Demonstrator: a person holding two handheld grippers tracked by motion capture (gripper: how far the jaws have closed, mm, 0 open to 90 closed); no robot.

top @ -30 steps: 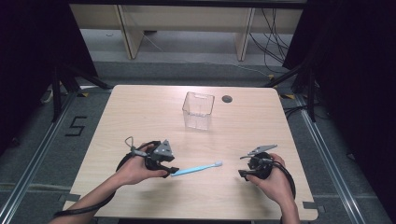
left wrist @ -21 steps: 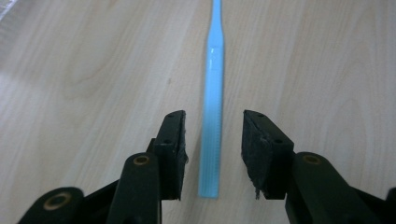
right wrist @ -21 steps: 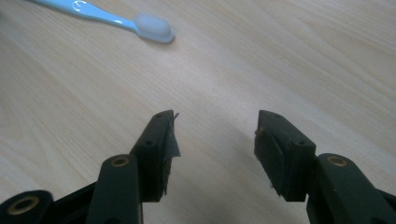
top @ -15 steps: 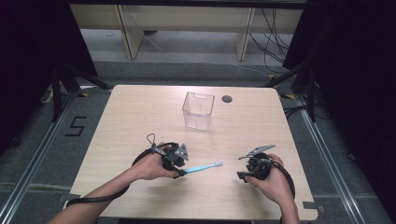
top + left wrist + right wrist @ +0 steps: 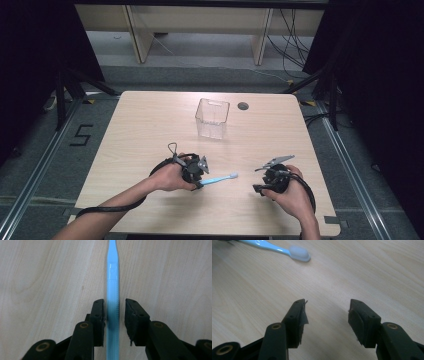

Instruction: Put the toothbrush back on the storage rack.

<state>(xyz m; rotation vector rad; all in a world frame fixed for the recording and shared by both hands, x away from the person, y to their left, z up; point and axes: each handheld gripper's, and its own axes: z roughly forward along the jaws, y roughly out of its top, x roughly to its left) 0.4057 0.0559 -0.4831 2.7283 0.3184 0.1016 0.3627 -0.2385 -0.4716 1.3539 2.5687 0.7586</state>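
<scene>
The left gripper (image 5: 113,312) straddles the ribbed handle of the light-blue plastic toothbrush (image 5: 112,290) lying flat on the pale wooden table (image 5: 140,130) — jaws narrow, not yet clamped. Closing seems next — the right gripper (image 5: 327,315) waits wide apart.

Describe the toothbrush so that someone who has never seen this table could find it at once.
Start at the wooden table, then its near edge between the two hands. The toothbrush lies flat there, handle between the left tongs. It is light blue and slender, unlike the clear plastic box farther back.
</scene>
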